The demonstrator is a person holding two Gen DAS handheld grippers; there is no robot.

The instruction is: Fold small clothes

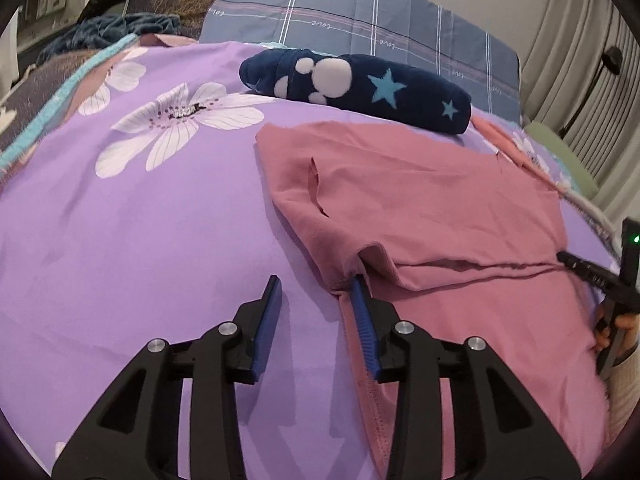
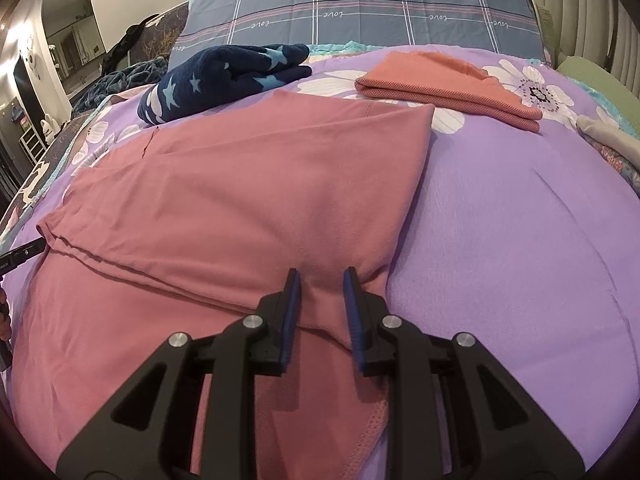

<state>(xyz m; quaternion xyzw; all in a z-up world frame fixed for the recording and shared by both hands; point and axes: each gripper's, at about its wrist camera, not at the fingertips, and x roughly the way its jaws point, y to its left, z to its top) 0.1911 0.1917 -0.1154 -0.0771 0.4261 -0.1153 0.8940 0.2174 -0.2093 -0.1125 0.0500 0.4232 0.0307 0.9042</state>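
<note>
Fingers: left gripper [image 1: 316, 292] part open, one pad tucked under the shirt [image 1: 420, 208] near-left fold, other on bare bedspread [image 1: 140, 240]; right gripper [image 2: 322, 280] narrowly parted, pinching a ridge of shirt at its near-right corner. Shirt: pink, mid-bed, partly folded. Handling: likely light, limp, clingy; grip hems and corners.

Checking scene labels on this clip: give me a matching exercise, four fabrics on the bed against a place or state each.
Things:
1. pink shirt
2. navy starred garment
3. orange garment
4. blue checked pillow

Places or states:
a. neatly folded, far right
b. farthest back, lettered "love"
c. spread out nearest the cameras, partly folded over
d. bundled up just behind the pink one

Pairs: 1-c; 2-d; 3-a; 4-b
</note>
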